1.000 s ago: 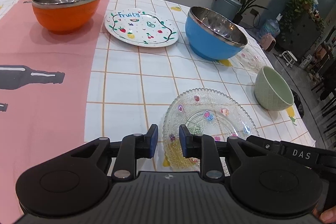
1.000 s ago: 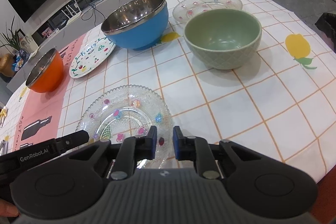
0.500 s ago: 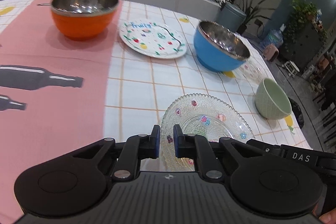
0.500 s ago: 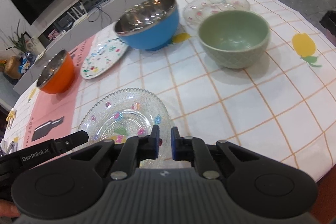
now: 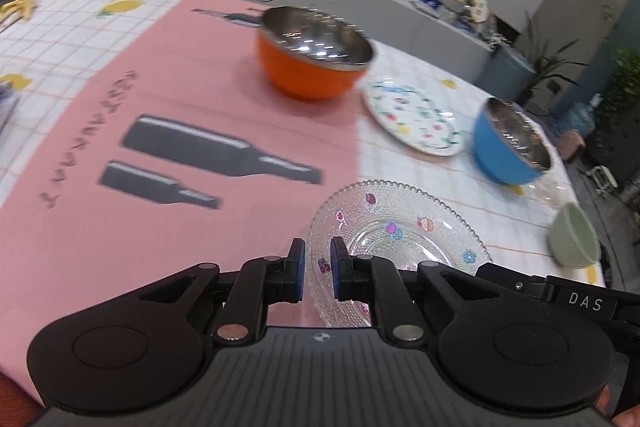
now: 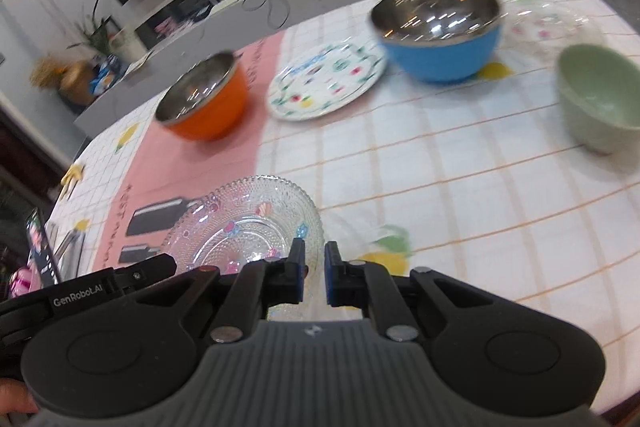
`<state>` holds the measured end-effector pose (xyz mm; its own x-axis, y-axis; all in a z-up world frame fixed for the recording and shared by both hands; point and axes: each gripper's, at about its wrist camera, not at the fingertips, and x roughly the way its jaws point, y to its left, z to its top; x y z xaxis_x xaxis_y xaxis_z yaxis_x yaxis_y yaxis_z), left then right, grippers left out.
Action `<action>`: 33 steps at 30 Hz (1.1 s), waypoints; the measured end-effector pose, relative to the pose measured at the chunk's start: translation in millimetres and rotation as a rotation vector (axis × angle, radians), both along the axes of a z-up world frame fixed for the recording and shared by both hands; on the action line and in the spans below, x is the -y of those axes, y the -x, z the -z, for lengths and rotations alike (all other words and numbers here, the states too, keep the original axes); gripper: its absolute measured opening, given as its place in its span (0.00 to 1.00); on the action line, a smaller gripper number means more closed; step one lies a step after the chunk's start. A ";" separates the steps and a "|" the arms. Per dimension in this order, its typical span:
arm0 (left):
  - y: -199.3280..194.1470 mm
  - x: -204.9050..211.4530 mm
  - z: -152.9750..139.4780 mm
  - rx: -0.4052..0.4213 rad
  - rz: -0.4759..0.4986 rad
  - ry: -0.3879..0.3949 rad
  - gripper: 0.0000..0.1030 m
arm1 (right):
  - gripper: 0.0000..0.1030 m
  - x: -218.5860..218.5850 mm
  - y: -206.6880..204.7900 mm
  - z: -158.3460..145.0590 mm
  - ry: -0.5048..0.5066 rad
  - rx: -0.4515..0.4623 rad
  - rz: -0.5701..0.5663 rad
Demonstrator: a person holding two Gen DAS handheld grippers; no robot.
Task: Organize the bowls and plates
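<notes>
Left wrist view shows the left gripper [image 5: 318, 269] with its fingers clenched on the near rim of the glass plate [image 5: 394, 227], and the right gripper [image 6: 314, 273] pinches the plate's other side. The plate looks lifted just above the surface [image 6: 460, 187], so this step is carrying it. Next, it likely needs setting gently on another plate, perhaps the fruit plate [image 5: 414, 117].
</notes>
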<state>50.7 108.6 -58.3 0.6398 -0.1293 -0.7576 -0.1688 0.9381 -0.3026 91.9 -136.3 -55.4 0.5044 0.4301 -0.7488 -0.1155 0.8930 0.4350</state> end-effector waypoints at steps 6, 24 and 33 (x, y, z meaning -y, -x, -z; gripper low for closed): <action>4.4 -10.3 10.2 -0.023 -0.028 -0.011 0.14 | 0.07 -17.6 -0.4 11.5 0.007 -0.023 -0.040; 6.9 -2.5 17.0 -0.057 -0.017 -0.101 0.15 | 0.11 -20.4 2.4 25.0 0.015 -0.050 -0.074; 2.0 2.3 -11.3 0.040 0.000 -0.109 0.25 | 0.39 3.3 8.8 1.3 0.061 0.038 -0.018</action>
